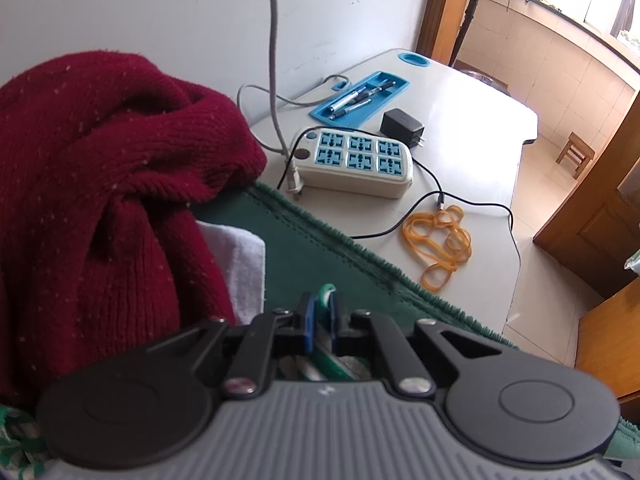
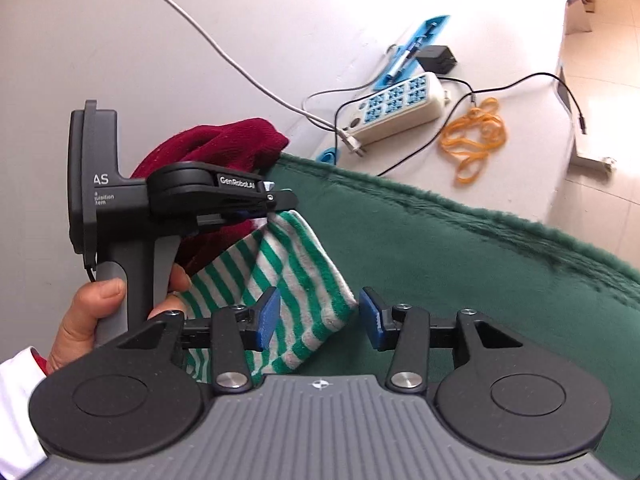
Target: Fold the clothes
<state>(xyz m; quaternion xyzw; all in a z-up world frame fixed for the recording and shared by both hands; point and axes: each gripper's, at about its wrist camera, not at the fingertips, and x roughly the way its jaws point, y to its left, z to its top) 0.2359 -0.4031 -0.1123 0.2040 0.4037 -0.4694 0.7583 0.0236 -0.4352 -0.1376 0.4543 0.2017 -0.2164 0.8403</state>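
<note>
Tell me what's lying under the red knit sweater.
Under the red knit sweater a white cloth pokes out, resting on the green mat. The sweater covers the rest of the cloth, so how far it reaches and whether anything else lies beneath is hidden.

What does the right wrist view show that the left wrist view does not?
Only the right wrist view shows the person's hand, the left gripper from outside pinching the striped garment, and the right gripper open.

Only the left wrist view shows a white cloth and a wooden stool.

Both show the red sweater, green mat, power strip and orange bands.
</note>
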